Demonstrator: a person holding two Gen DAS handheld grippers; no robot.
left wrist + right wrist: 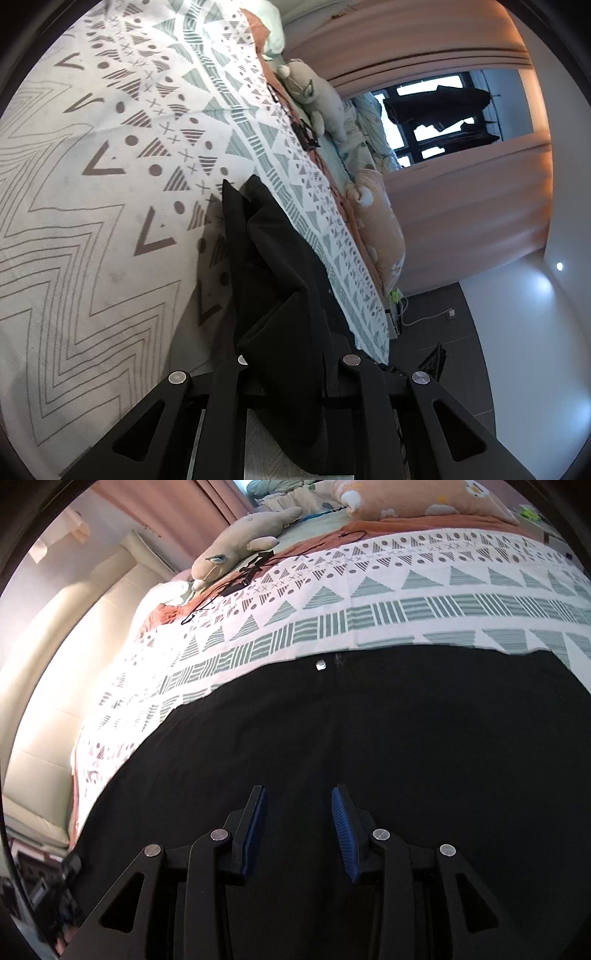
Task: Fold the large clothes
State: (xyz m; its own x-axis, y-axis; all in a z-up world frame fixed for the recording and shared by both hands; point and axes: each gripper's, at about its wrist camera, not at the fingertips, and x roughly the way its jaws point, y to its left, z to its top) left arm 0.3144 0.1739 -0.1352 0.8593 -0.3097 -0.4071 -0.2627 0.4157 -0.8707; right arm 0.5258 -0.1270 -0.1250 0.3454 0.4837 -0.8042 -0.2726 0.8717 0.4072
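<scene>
A large black garment, trousers with a metal button at the waistband, lies spread flat on the patterned bedspread. My right gripper is open just above the black cloth, its blue pads apart and empty. In the left wrist view my left gripper is shut on a bunched fold of the black garment, lifted above the patterned bedspread. The cloth hides the left fingertips.
A grey plush toy, an orange pillow and a black cable lie at the far side of the bed. A padded cream headboard is at the left. Curtains, a window and dark floor show in the left view.
</scene>
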